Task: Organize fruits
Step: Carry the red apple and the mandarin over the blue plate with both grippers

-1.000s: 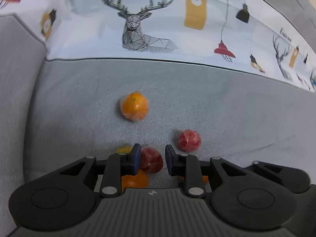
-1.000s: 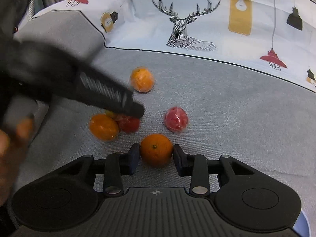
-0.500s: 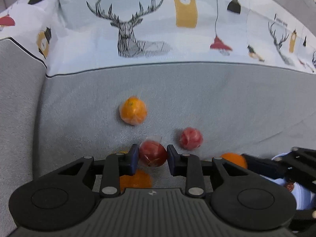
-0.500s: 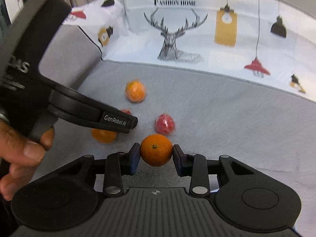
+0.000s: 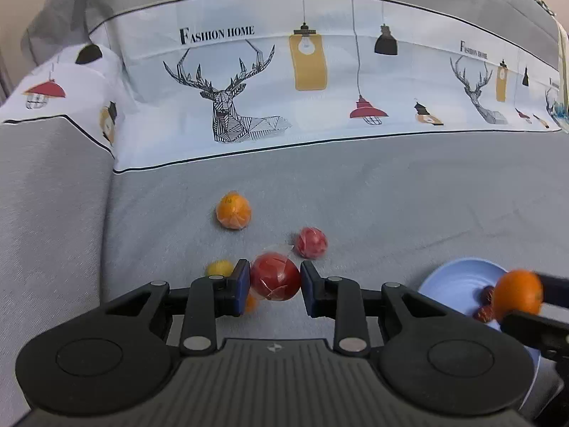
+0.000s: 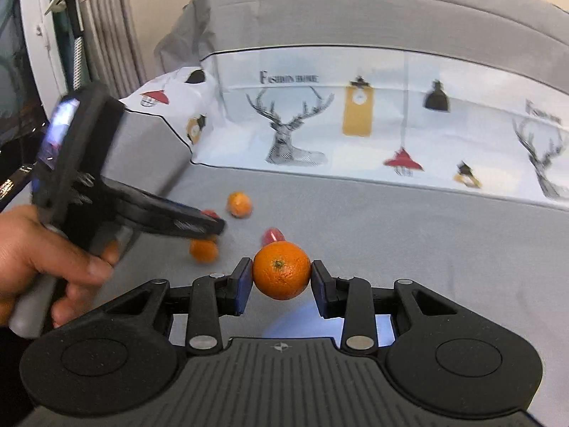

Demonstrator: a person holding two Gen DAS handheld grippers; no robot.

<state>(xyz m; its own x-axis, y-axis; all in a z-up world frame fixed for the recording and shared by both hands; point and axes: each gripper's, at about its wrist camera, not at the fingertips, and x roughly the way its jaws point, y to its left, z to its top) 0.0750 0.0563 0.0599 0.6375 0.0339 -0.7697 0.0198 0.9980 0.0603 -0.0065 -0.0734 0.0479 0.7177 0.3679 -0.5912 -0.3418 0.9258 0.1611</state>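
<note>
Both tongs lifted off the sofa (image 5: pixel 391 192): left gripper (image 5: pixel 274 281) squeezing a slippery wrapped red fruit (image 5: pixel 274 277), right gripper (image 6: pixel 281 277) clamping a firm orange (image 6: pixel 281 271) at its middle.

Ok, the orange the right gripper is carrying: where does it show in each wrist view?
Left wrist: the orange is at the far right edge, over the blue plate.
Right wrist: lower centre, clamped in the right gripper.
Shared landmark: the deer print on the backrest cover.

A living room at home.
Grey sofa (image 5: pixel 391 185) fills the frame, a deer-print "Fashion Home" cover (image 5: pixel 249 82) across its back.
</note>
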